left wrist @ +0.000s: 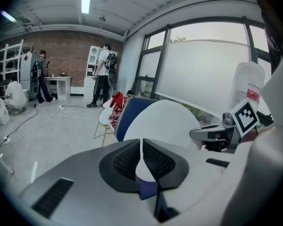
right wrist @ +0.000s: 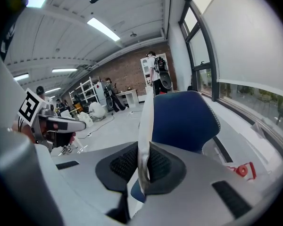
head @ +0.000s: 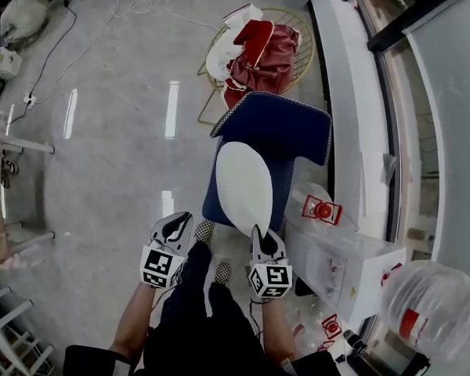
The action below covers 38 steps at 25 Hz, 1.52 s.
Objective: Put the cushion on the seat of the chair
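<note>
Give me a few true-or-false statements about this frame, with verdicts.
1. The right gripper has its fingers closed on the white cushion. True.
2. The cushion lies flat on the blue chair. False: it is held up on edge at the seat's near side.
3. The wire chair beyond is bare. False: red cloth is heaped in it.
4. A large clear bottle is at the person's right. True.

Chair seat mostly behind cushion
</note>
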Each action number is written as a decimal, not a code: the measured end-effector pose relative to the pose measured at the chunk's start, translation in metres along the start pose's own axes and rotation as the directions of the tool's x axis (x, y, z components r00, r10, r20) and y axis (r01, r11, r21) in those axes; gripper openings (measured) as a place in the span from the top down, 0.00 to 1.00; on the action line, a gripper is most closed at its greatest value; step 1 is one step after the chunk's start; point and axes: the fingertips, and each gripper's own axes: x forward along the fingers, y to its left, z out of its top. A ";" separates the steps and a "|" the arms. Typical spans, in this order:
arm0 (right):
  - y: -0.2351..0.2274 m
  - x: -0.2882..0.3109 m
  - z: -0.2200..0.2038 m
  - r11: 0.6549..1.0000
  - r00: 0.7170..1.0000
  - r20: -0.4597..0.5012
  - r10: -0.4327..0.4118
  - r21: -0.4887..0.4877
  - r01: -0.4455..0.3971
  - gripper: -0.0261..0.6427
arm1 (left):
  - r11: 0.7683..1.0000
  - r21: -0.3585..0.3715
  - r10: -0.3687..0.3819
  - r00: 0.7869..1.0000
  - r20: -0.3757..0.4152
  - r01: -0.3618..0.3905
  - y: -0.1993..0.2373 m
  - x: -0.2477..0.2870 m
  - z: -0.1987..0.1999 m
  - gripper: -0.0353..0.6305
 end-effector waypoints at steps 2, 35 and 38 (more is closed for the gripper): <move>0.002 0.010 -0.005 1.000 1.000 -0.015 -0.001 0.005 0.001 0.89 | 1.000 -0.006 -0.001 1.000 -0.012 0.001 0.007 0.005 -0.004 0.90; -0.034 0.054 -0.058 0.985 0.982 -0.098 -0.159 0.057 0.165 0.88 | 0.992 -0.016 -0.129 0.989 -0.072 0.128 0.029 0.061 -0.027 0.90; -0.041 0.052 -0.060 0.982 0.980 -0.099 -0.170 0.062 0.177 0.88 | 0.989 -0.012 -0.146 0.987 -0.071 0.145 0.022 0.066 -0.024 0.90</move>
